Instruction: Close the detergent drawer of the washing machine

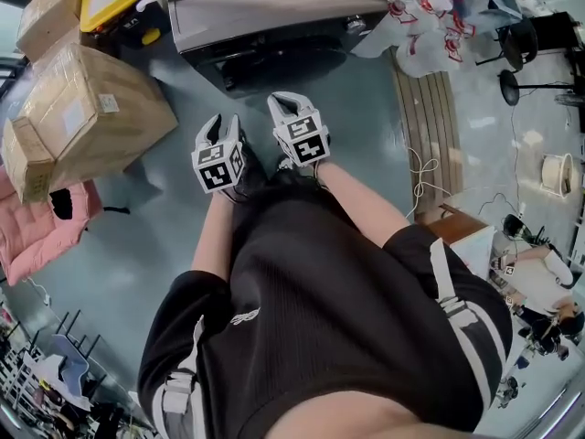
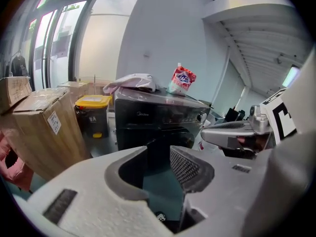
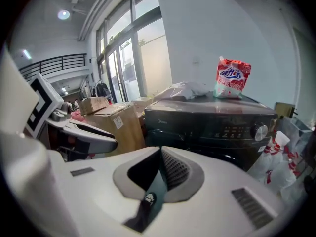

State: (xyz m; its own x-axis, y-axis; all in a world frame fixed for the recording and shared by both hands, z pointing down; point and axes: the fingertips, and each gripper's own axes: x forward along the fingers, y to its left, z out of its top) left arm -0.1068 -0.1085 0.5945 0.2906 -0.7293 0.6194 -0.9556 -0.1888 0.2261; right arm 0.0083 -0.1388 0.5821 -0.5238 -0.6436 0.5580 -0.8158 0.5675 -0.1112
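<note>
The dark washing machine (image 1: 274,53) stands on the floor in front of me, some way beyond both grippers. Its upper front band (image 3: 217,125) with a dial looks flush, and I see no drawer standing out of it (image 2: 158,117). A red and white detergent pouch (image 3: 233,78) and a white cloth (image 2: 133,82) lie on its top. My left gripper (image 1: 215,126) is held in the air, open, with only floor between its jaws (image 2: 158,154). My right gripper (image 1: 291,101) hangs beside it, slightly nearer the machine, shut on nothing (image 3: 160,154).
Large cardboard boxes (image 1: 87,112) stand left of the machine, with a yellow-lidded bin (image 2: 93,113) behind them. Red-printed plastic bags (image 1: 420,16) lie to its right, next to a slatted wooden board (image 1: 430,126). A pink bundle (image 1: 37,227) lies at far left.
</note>
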